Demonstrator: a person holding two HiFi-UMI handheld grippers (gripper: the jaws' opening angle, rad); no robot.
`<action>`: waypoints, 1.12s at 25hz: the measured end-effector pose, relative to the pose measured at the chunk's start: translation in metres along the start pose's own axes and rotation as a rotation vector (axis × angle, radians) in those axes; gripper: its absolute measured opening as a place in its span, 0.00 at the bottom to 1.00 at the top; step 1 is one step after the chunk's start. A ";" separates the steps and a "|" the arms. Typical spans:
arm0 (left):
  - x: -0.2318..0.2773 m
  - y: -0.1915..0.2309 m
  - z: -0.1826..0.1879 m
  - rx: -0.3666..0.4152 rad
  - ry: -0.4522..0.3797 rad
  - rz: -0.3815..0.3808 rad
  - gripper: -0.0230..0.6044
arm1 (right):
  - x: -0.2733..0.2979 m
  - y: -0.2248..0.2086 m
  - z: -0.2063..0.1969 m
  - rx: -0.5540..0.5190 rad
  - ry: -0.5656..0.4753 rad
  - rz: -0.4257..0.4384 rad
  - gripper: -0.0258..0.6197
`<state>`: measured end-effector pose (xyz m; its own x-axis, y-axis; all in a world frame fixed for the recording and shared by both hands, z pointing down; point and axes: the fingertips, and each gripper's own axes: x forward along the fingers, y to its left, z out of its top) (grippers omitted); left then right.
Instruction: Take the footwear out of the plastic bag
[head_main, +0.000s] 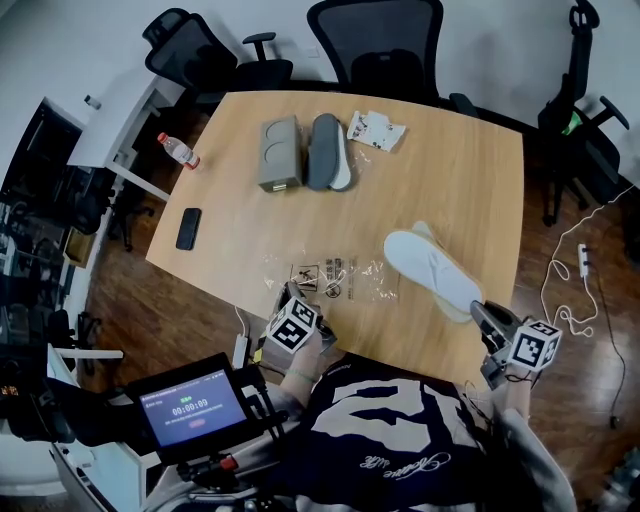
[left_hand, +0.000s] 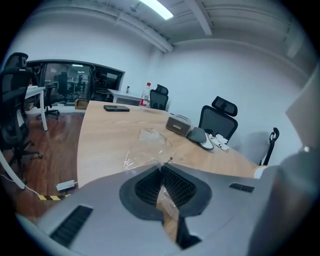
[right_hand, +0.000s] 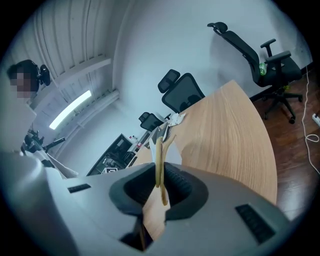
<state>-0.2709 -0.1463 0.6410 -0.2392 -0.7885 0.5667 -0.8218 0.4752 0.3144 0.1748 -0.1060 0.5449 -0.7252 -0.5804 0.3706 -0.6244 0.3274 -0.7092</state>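
A pair of flat white slippers (head_main: 432, 272) lies stacked on the wooden table (head_main: 440, 190) near its front right edge. My right gripper (head_main: 482, 316) is shut on their near end; in the right gripper view the thin slipper (right_hand: 159, 147) stands edge-on between the pads of the right gripper (right_hand: 160, 172). The clear plastic bag (head_main: 335, 277) lies flat and empty at the front middle of the table. My left gripper (head_main: 289, 297) is shut on its near left corner. In the left gripper view the left gripper (left_hand: 162, 175) pinches the bag's film (left_hand: 146, 148).
At the table's far side lie a grey box (head_main: 280, 154), a grey pair of slippers (head_main: 326, 151) and a crumpled white packet (head_main: 376, 130). A bottle (head_main: 178, 150) and a black phone (head_main: 188, 228) lie at the left. Office chairs (head_main: 380, 45) ring the table. A screen (head_main: 190, 409) stands by my left side.
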 end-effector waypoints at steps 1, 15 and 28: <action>0.001 -0.005 -0.003 -0.004 0.010 -0.014 0.05 | 0.000 0.005 0.006 -0.004 -0.019 0.007 0.11; -0.006 -0.092 -0.062 -0.177 0.170 -0.215 0.05 | 0.066 0.086 0.023 0.109 -0.042 0.228 0.11; -0.014 -0.136 -0.080 -0.094 0.304 -0.505 0.29 | 0.089 -0.008 -0.079 0.244 0.140 -0.167 0.12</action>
<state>-0.1145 -0.1680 0.6513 0.3398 -0.7853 0.5175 -0.7423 0.1139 0.6603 0.0926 -0.1012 0.6305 -0.6619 -0.4975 0.5607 -0.6624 0.0379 -0.7482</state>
